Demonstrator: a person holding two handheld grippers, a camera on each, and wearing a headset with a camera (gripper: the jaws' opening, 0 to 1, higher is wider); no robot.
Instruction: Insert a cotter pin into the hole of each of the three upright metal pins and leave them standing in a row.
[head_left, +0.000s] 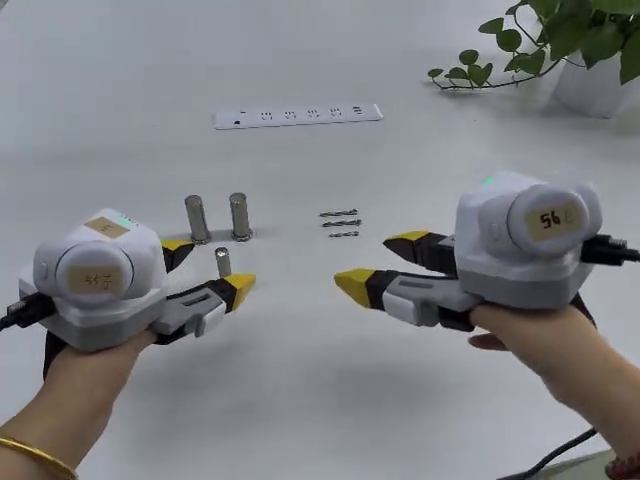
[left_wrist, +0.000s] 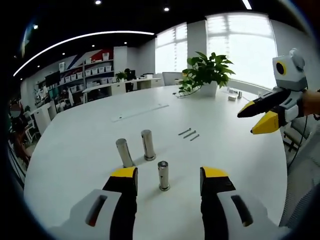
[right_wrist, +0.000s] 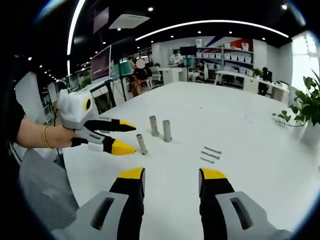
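Because the short pin (left_wrist: 163, 174) stands up between its wide-open jaws, the left gripper (head_left: 210, 268) is nearest. The right gripper (head_left: 372, 258) is wide open too.

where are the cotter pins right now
In the head view the three cotter pins lie flat mid-table, right of the upright metal pins, just ahead of the right gripper.

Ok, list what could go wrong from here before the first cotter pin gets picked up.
1. The short metal pin stands just ahead of the open jaws of the left gripper; an uneven close could tip it.
2. The two taller pins stand close behind, so a jaw could knock them.
3. The cotter pins lie flat on the table; the tips of the right gripper may skid them instead of gripping.
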